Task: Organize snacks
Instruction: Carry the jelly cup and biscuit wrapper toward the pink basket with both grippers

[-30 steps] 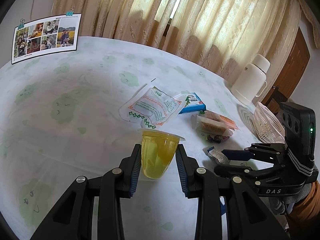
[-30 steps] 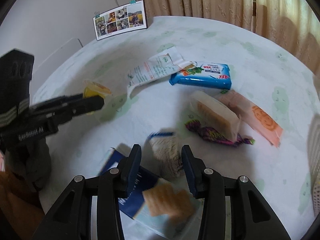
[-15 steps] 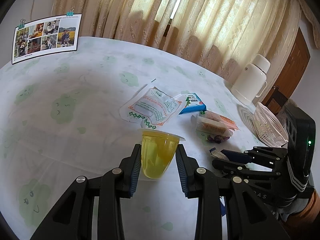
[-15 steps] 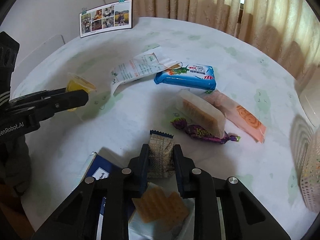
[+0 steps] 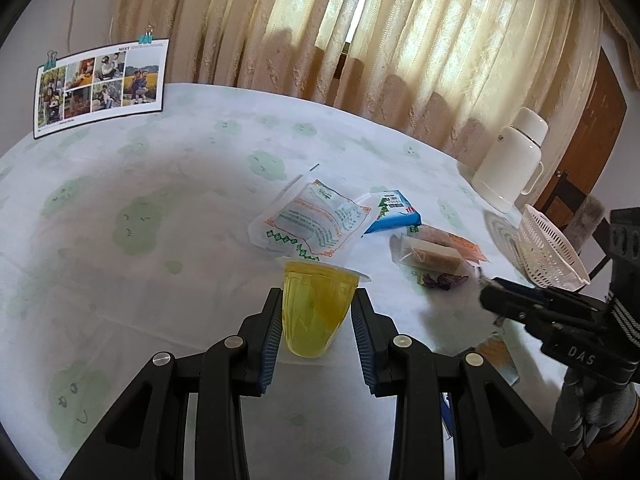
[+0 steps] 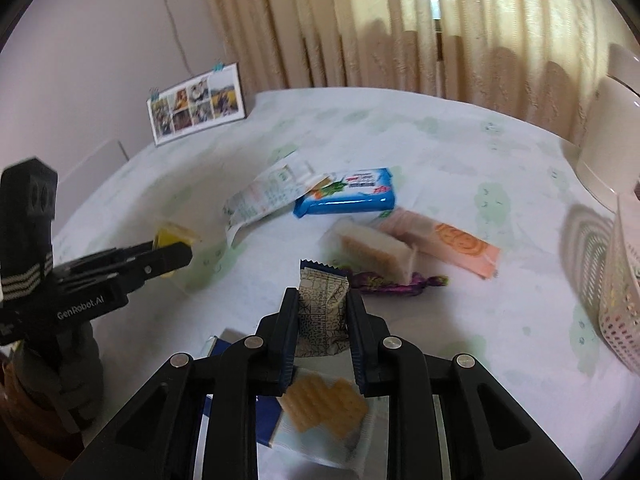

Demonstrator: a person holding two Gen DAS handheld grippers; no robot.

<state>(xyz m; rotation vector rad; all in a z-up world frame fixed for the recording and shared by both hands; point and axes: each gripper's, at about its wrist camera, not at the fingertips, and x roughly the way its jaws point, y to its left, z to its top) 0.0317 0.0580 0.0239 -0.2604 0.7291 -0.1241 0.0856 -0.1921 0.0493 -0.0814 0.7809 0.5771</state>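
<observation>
My left gripper (image 5: 316, 320) is shut on a yellow jelly cup (image 5: 316, 312) and holds it above the tablecloth. It also shows in the right wrist view (image 6: 172, 236). My right gripper (image 6: 323, 316) is shut on a small patterned snack packet (image 6: 323, 312), lifted off the table. A white basket (image 5: 548, 252) stands at the right, its edge in the right wrist view (image 6: 620, 292). Loose snacks lie mid-table: a white packet (image 5: 312, 220), a blue packet (image 6: 346, 192), a clear-wrapped cake (image 6: 376, 252), an orange-pink packet (image 6: 444, 242) and a purple candy (image 6: 396, 280).
A cracker pack (image 6: 324, 408) and a dark blue box (image 6: 240, 412) lie under my right gripper. A white thermos (image 5: 512, 160) stands behind the basket. A photo card (image 5: 100, 84) stands at the far left edge. Curtains hang behind the table.
My right gripper closed on the patterned packet and lifted it off the table, moving right toward the basket. My left gripper kept holding the jelly cup, nearly still.
</observation>
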